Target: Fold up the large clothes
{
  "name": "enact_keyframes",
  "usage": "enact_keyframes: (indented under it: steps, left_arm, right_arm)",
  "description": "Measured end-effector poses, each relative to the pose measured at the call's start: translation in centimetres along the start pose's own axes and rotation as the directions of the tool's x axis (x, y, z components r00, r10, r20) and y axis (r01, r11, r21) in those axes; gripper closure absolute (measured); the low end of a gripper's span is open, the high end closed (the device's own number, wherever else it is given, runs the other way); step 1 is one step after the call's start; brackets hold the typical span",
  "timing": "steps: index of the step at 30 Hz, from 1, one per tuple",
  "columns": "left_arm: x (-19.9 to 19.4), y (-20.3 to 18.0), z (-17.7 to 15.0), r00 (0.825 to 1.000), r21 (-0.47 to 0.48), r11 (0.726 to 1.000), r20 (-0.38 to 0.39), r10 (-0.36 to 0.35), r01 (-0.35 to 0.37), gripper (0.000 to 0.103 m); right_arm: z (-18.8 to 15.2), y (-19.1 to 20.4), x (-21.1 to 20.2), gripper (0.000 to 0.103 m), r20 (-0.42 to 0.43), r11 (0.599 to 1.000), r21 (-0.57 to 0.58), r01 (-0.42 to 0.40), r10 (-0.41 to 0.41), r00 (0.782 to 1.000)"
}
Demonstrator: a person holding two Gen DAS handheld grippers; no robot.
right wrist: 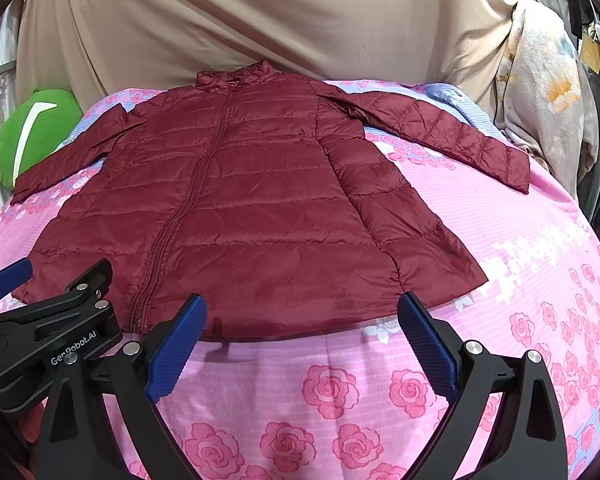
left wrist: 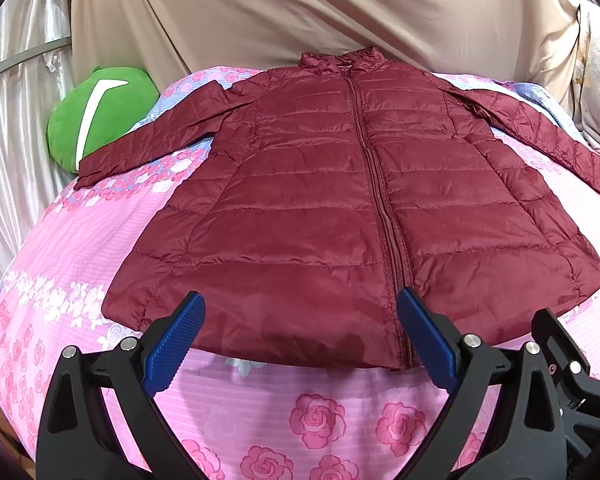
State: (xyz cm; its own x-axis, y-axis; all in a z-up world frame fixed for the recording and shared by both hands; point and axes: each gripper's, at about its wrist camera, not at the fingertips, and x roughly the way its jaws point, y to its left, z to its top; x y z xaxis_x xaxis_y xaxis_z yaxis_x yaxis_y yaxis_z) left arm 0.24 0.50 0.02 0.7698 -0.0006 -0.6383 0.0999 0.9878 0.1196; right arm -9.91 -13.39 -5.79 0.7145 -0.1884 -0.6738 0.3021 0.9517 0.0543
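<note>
A maroon quilted puffer jacket (left wrist: pixel 320 208) is laid flat, zipped and front up, on a bed covered by a pink rose-print sheet (left wrist: pixel 332 408), with both sleeves spread out toward 9 and 3 o'clock. The left claw (left wrist: pixel 300 304) is held spread above the hem, nothing pinched. The right claw (right wrist: pixel 302 306) is likewise spread over the hem. A green plush cushion (left wrist: pixel 104 116) is seen at 10 o'clock, beside the left sleeve.

Jacket (left wrist: pixel 320 208) is dark maroon w/ quilted stripes. Bedsheet (left wrist: pixel 300 412) is pink w/ rose print, bluish-lilac at the far edge. Green cushion (left wrist: pixel 100 116) w/ white mark, beige curtain (left wrist: pixel 300 8) behind. Gripper pads (left wrist: pixel 176 340) blue.
</note>
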Motion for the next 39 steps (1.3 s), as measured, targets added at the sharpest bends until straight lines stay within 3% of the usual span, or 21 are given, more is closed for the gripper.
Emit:
enact_keyframes:
  steps: [39]
  left_arm:
    - [-0.19,0.28,-0.02,1.000,-0.002,1.000,0.000,-0.001,0.001,0.010]
  right_arm:
    - [0.03,0.16,-0.10,0.008,0.003,1.000,0.001,0.001,-0.001,1.000]
